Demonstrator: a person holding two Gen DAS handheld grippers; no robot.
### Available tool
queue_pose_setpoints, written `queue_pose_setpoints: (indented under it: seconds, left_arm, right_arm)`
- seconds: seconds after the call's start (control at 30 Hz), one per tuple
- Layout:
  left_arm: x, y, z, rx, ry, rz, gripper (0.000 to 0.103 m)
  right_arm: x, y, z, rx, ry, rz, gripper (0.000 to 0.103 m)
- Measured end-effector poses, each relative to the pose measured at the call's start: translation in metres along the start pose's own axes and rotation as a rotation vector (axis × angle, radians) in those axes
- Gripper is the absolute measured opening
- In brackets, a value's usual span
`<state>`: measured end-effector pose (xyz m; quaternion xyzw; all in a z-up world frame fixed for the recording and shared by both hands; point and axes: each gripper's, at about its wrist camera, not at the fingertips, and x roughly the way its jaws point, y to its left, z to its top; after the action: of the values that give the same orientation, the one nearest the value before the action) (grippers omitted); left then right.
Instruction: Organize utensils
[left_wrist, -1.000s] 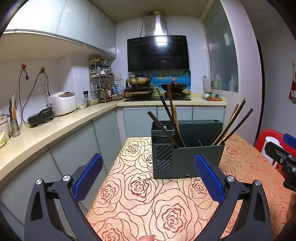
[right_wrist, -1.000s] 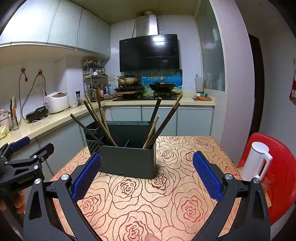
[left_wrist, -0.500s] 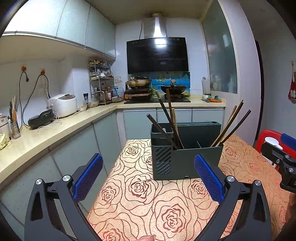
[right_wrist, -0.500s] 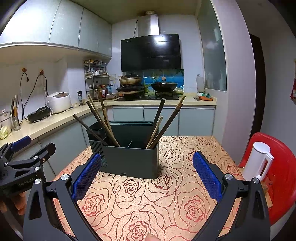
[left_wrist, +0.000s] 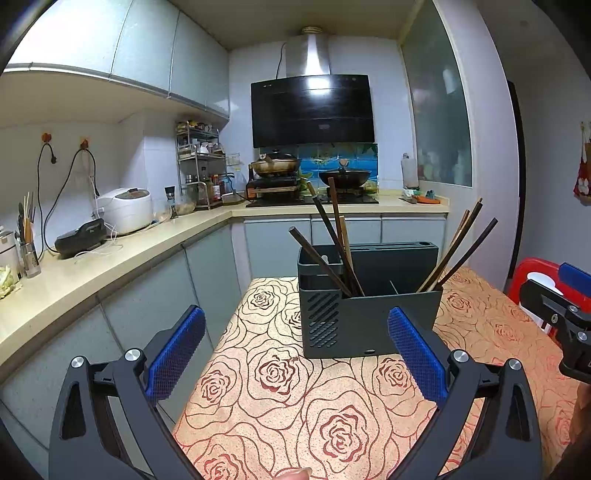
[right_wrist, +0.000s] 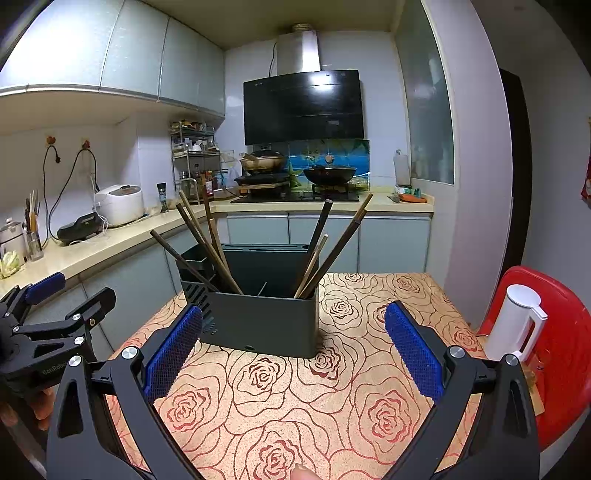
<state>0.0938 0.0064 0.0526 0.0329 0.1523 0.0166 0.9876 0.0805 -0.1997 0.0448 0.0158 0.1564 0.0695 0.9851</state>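
A dark grey utensil holder (left_wrist: 369, 314) stands on the rose-patterned table (left_wrist: 288, 398); it also shows in the right wrist view (right_wrist: 262, 321). Several dark and wooden chopsticks lean in its left compartment (left_wrist: 334, 243) and its right compartment (left_wrist: 454, 251). My left gripper (left_wrist: 295, 354) is open and empty, held short of the holder. My right gripper (right_wrist: 293, 350) is open and empty, also short of the holder. Each gripper shows at the edge of the other's view.
A white kettle (right_wrist: 515, 325) stands on a red stool (right_wrist: 554, 354) right of the table. A kitchen counter (left_wrist: 92, 266) with a rice cooker (left_wrist: 123, 210) runs along the left. A stove with pans (left_wrist: 310, 177) is at the back.
Both views have drifted slightly, the holder sitting a little lower and nearer in the frames. Both grippers stay open and empty.
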Motion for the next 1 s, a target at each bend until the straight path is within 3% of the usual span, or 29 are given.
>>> queue_pose_setpoints:
  seconds: [1.0]
  left_arm:
    - [-0.0004,-0.0042,-0.0023,-0.003,0.01,-0.007,0.096]
  right_arm:
    - [0.0013,0.0002,-0.0029,0.005,0.005,0.004,0.096]
